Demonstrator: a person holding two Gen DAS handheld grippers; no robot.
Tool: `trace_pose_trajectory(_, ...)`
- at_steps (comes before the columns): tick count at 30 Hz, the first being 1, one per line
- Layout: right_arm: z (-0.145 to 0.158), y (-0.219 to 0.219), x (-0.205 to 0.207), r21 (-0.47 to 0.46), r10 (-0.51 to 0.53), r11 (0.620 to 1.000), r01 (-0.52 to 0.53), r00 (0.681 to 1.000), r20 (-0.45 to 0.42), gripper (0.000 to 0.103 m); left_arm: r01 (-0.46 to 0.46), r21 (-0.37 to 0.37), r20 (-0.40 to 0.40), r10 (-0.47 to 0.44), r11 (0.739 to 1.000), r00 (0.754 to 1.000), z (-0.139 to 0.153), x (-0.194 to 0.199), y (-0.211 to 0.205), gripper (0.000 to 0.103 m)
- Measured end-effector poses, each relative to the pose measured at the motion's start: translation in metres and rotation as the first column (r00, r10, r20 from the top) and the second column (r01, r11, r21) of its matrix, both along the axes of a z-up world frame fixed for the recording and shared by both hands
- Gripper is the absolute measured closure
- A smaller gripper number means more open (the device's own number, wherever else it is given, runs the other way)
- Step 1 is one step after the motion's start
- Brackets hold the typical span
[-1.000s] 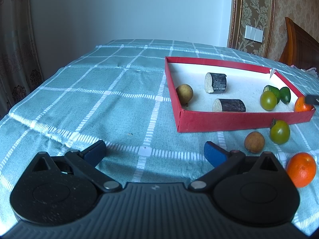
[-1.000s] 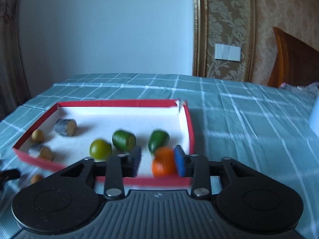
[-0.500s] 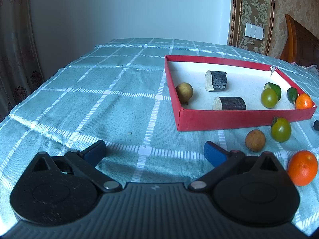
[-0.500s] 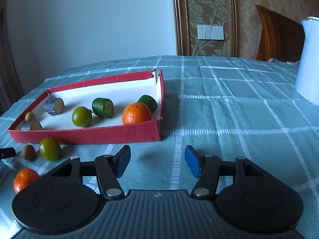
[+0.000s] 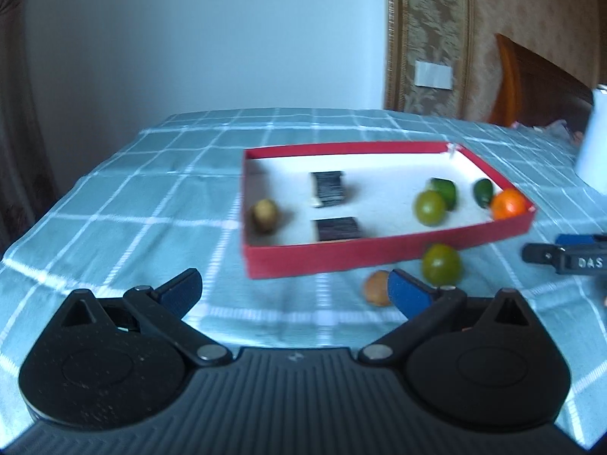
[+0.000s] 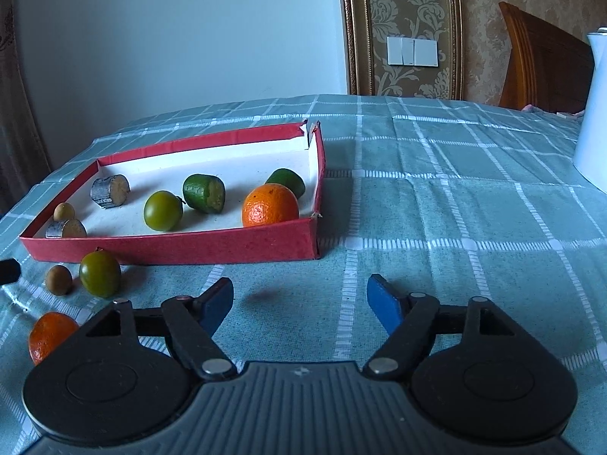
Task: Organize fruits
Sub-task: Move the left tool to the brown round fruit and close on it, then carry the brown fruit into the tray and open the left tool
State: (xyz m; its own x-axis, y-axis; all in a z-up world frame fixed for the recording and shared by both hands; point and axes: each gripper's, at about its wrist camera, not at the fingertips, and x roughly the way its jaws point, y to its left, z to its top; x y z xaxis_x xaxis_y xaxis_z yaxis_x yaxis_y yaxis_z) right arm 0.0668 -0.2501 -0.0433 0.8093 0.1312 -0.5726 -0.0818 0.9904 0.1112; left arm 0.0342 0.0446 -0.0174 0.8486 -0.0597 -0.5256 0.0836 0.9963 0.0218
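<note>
1. Left wrist view: the left gripper (image 5: 294,290) is spread wide and empty. At 12 o'clock sits the red tray (image 5: 379,256); the green fruit (image 5: 442,264) and the brown fruit (image 5: 376,287) lie on the cloth at 1 o'clock.
2. Right wrist view: the right gripper (image 6: 299,301) is opening with nothing between its jaws. The orange in the tray (image 6: 270,204) rests at 11 o'clock, and the loose orange (image 6: 51,333) at 9 o'clock.

The right gripper (image 6: 299,299) hovers over the checked tablecloth (image 6: 436,208), jaws opening with nothing between them. At ten o'clock sits the red tray (image 6: 170,246), an orange (image 6: 270,205) in its near corner; another orange (image 6: 51,335) lies at nine o'clock.
</note>
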Motion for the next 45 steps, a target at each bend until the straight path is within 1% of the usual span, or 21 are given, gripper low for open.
trace_pose_trajectory(3, 0.000, -0.001, 0.000, 0.010, 0.001, 1.000, -0.001, 1.000, 0.001, 0.025, 0.002, -0.026, -0.007, -0.002, 1.000, 1.000, -0.002, 0.003, -0.008, 0.000)
trace_pose_trajectory(4, 0.000, -0.002, 0.000, 0.012, 0.002, 1.000, -0.002, 1.000, 0.001, 0.025, 0.008, -0.027, -0.013, -0.008, 1.000, 1.000, -0.004, 0.005, -0.011, 0.002)
trace_pose_trajectory(6, 0.000, -0.001, 0.000, 0.012, 0.002, 1.000, -0.002, 1.000, 0.001, 0.025, 0.007, -0.006, -0.017, -0.007, 1.000, 1.000, -0.008, 0.009, -0.018, 0.012)
trace_pose_trajectory(7, 0.000, -0.001, 0.000, 0.013, 0.002, 1.000, -0.002, 1.000, 0.001, 0.025, 0.013, 0.006, -0.028, -0.013, 1.000, 1.000, -0.011, 0.012, -0.020, 0.020)
trace_pose_trajectory(8, 0.000, -0.001, 0.000, 0.013, 0.002, 1.000, -0.002, 1.000, 0.001, 0.025, 0.015, 0.009, -0.042, -0.015, 1.000, 0.999, -0.013, 0.015, -0.023, 0.023)
trace_pose_trajectory(9, 0.000, -0.001, 0.000, 0.014, 0.002, 1.000, -0.002, 1.000, 0.001, 0.025, 0.017, 0.003, -0.050, -0.016, 1.000, 0.999, -0.016, 0.017, -0.024, 0.023)
trace_pose_trajectory(10, 0.000, -0.001, 0.000, 0.013, 0.002, 1.000, -0.002, 1.000, 0.001, 0.025, 0.013, -0.001, -0.050, -0.013, 1.000, 0.999, -0.018, 0.018, -0.025, 0.023)
trace_pose_trajectory(11, 0.000, -0.001, 0.000, 0.013, 0.002, 1.000, -0.002, 1.000, 0.001, 0.025, 0.012, -0.005, -0.044, -0.012, 1.000, 0.999, -0.019, 0.018, -0.025, 0.026)
trace_pose_trajectory(12, 0.000, -0.001, 0.000, 0.014, 0.002, 1.000, -0.002, 1.000, 0.001, 0.025, 0.009, -0.005, -0.035, -0.010, 1.000, 0.999, -0.019, 0.018, -0.026, 0.030)
trace_pose_trajectory(14, 0.000, -0.001, 0.000, 0.014, 0.002, 1.000, -0.002, 1.000, 0.001, 0.024, 0.020, -0.003, -0.038, -0.020, 1.000, 0.999, -0.020, 0.019, -0.028, 0.053)
trace_pose_trajectory(16, 0.000, -0.001, 0.000, 0.013, 0.002, 1.000, -0.002, 1.000, 0.001, 0.024, 0.032, -0.017, -0.059, -0.033, 0.999, 0.998, -0.022, 0.022, -0.029, 0.066)
trace_pose_trajectory(18, 0.000, -0.001, 0.000, 0.013, 0.002, 1.000, -0.002, 1.000, 0.001, 0.024, 0.040, -0.029, -0.073, -0.042, 0.999, 0.996, -0.024, 0.024, -0.030, 0.066)
trace_pose_trajectory(22, 0.000, -0.001, 0.000, 0.013, 0.002, 1.000, -0.002, 1.000, 0.001, 0.024, 0.044, -0.021, -0.058, -0.045, 0.999, 0.997, -0.026, 0.024, -0.031, 0.068)
trace_pose_trajectory(24, 0.000, -0.001, 0.000, 0.013, 0.002, 1.000, -0.002, 1.000, 0.001, 0.024, 0.049, -0.025, -0.059, -0.051, 0.998, 0.997, -0.026, 0.025, -0.031, 0.072)
trace_pose_trajectory(25, 0.000, -0.001, 0.000, 0.013, 0.002, 1.000, -0.002, 1.000, 0.001, 0.024, 0.054, -0.028, -0.059, -0.056, 0.998, 0.997, -0.026, 0.026, -0.031, 0.078)
trace_pose_trajectory(26, 0.000, -0.001, 0.000, 0.013, 0.002, 1.000, -0.002, 1.000, 0.001, 0.024, 0.063, -0.032, -0.059, -0.064, 0.998, 0.996, -0.025, 0.027, -0.031, 0.080)
trace_pose_trajectory(33, 0.000, -0.001, 0.000, 0.013, 0.002, 1.000, -0.002, 1.000, 0.001, 0.024, 0.080, -0.023, -0.052, -0.081, 0.997, 0.995, -0.023, 0.027, -0.032, 0.080)
trace_pose_trajectory(36, 0.000, -0.001, 0.000, 0.012, 0.002, 1.000, -0.002, 1.000, 0.001, 0.024, 0.101, -0.002, -0.008, -0.101, 0.995, 0.995, -0.011, 0.021, -0.035, 0.080)
trace_pose_trajectory(38, 0.000, -0.002, 0.000, 0.013, 0.002, 1.000, -0.002, 1.000, 0.001, 0.024, 0.108, -0.003, 0.021, -0.108, 0.994, 0.994, -0.001, 0.020, -0.035, 0.080)
trace_pose_trajectory(42, 0.000, -0.002, 0.000, 0.013, 0.002, 1.000, -0.002, 1.000, 0.001, 0.024, 0.085, 0.008, 0.064, -0.085, 0.996, 0.994, 0.014, 0.035, -0.030, 0.080)
trace_pose_trajectory(45, 0.000, -0.002, 0.000, 0.013, 0.002, 1.000, -0.002, 1.000, 0.001, 0.024, 0.063, -0.010, 0.049, -0.062, 0.998, 0.997, 0.017, 0.059, -0.022, 0.080)
